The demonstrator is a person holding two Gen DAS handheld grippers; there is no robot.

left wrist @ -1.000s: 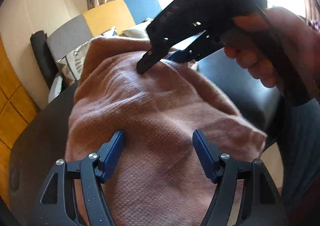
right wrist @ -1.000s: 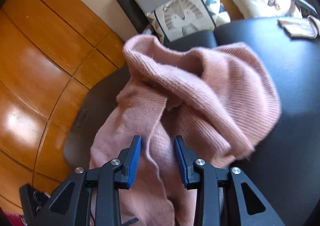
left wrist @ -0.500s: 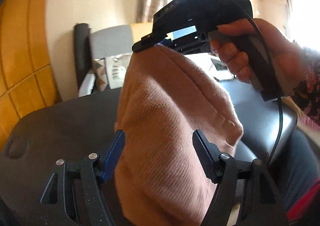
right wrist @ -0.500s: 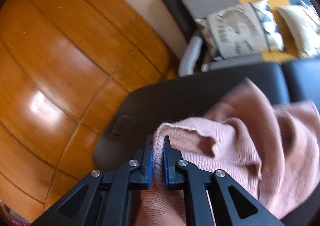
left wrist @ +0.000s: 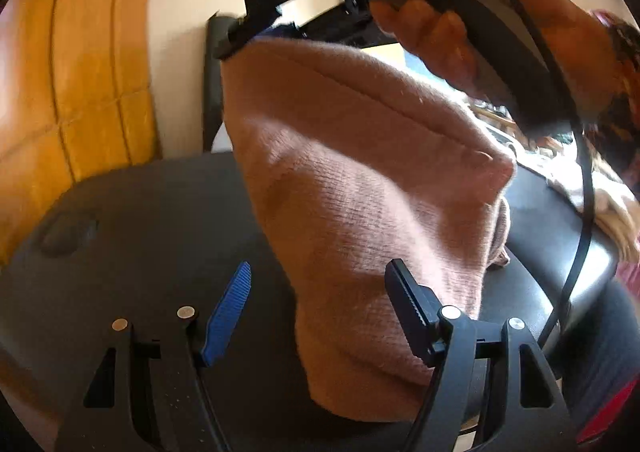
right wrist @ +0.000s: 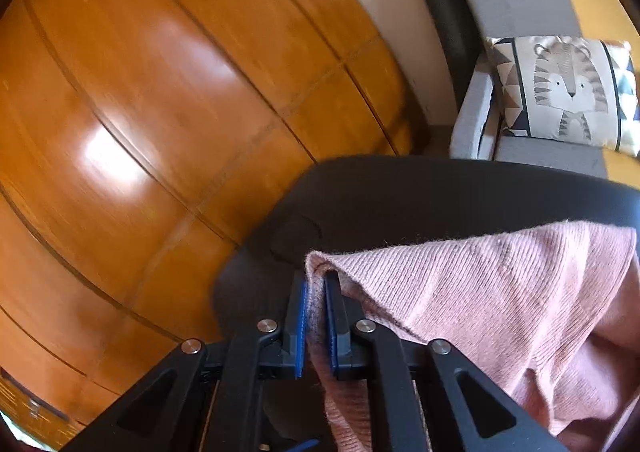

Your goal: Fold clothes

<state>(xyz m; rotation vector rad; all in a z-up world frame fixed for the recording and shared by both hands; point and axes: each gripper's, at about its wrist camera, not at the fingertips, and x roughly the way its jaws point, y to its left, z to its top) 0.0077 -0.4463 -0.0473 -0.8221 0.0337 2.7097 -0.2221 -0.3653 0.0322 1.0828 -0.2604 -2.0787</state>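
Sweater [right wrist: 480,292], pink ribbed knit, hangs over black table [right wrist: 400,192]; corner pinched in right gripper [right wrist: 316,316], jaws easing apart. Left gripper [left wrist: 316,292] wide open, cloth between, unpressed. Table bare at left.

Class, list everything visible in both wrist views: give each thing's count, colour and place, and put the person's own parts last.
sweater: one, pink, hanging above the dark surface, edge pinched in the right gripper.
dark surface: one, black, under the sweater.
sofa: one, grey and yellow, behind the surface.
cushion: one, cream with tiger print, on the sofa.
floor: orange wood.
left gripper: black, blue pads, open.
right gripper: black, clamped on the sweater edge, jaws opening slightly.
hand: one, holding the right gripper.
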